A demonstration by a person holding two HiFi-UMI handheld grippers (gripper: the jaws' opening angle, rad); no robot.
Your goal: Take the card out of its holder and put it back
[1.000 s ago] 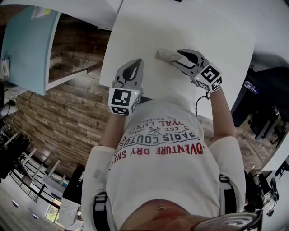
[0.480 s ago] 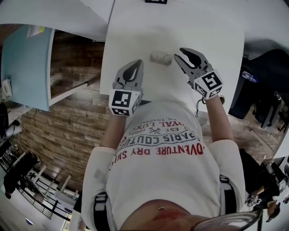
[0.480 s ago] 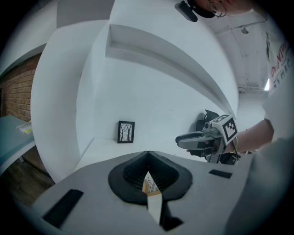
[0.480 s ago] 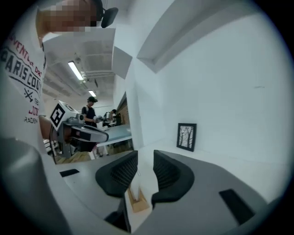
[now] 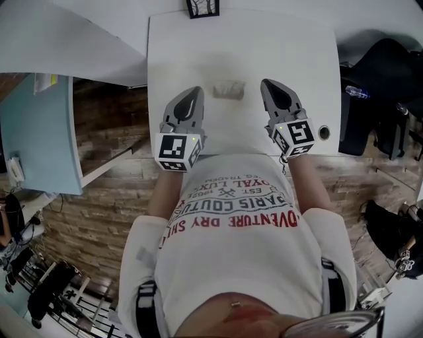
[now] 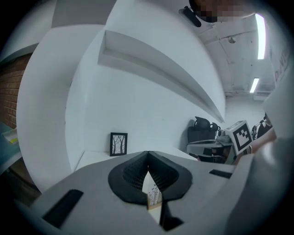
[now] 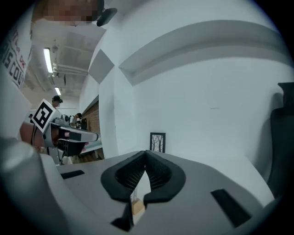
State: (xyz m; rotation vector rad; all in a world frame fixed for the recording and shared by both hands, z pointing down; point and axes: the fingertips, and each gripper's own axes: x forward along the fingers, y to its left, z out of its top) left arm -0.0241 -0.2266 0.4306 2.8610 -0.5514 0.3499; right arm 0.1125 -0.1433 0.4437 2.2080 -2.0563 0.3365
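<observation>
Right hand-held gripper point(image 5: 267, 85) withdrawn closing, tree-printed card point(image 6: 153, 193)

The head camera looks steeply down past the person's white printed T-shirt point(image 5: 231, 218) onto the white rectangular worktop point(image 5: 264, 53), from well above it. Each gripper camera sits close behind its own grey fingers point(image 6: 126, 174) point(image 7: 163, 176) and faces almost level across that worktop toward a plain white wall point(image 6: 138, 105). All three views share the small black-framed tree picture point(image 5: 201, 6) point(image 6: 119, 144) point(image 7: 157, 142) at the far edge (each gripper view also catches the other's marker cube point(image 6: 242, 134) point(image 7: 44, 115)).
</observation>
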